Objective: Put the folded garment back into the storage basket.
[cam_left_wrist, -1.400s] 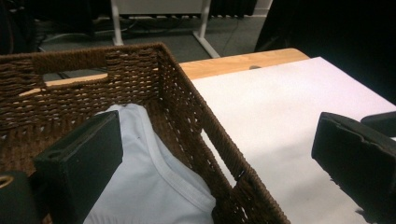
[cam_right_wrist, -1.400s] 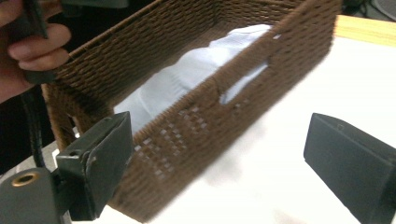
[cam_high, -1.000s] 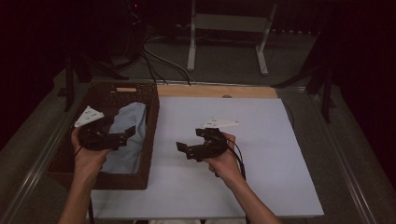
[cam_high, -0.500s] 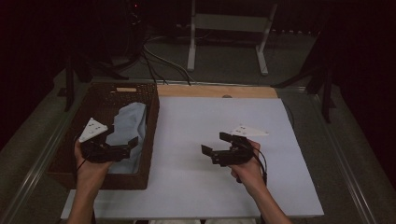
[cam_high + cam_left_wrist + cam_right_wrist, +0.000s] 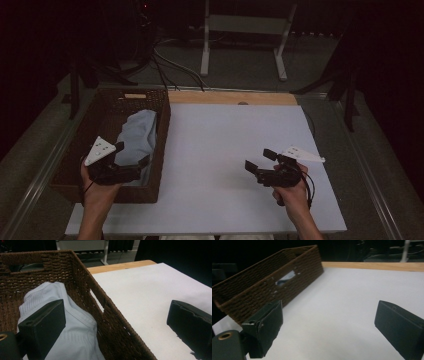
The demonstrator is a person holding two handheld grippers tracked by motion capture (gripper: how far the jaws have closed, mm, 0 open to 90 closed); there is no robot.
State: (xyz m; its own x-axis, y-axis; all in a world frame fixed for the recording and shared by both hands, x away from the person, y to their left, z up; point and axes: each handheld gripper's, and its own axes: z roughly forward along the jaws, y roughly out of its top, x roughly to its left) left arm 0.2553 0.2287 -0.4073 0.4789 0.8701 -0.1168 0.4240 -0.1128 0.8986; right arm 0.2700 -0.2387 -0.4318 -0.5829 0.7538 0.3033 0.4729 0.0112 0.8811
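Over the wicker basket [image 5: 159, 145] wall, left hand-held gripper [image 5: 131, 157] hangs wide, straddling the rim to reach the pale blue shirt [image 5: 137, 135] bunched inside. Right hand-held gripper [image 5: 260, 161] waits wide and empty above the desk [image 5: 225, 150].

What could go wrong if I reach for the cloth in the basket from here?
The left hand-held gripper hangs open straddling the basket's right wall, one jaw inside above the pale blue cloth, one outside. Closing now would likely pinch wicker, not cloth. Pulling the cloth up might also drag the basket across the white mat. The right hand-held gripper is too far away to steady it.
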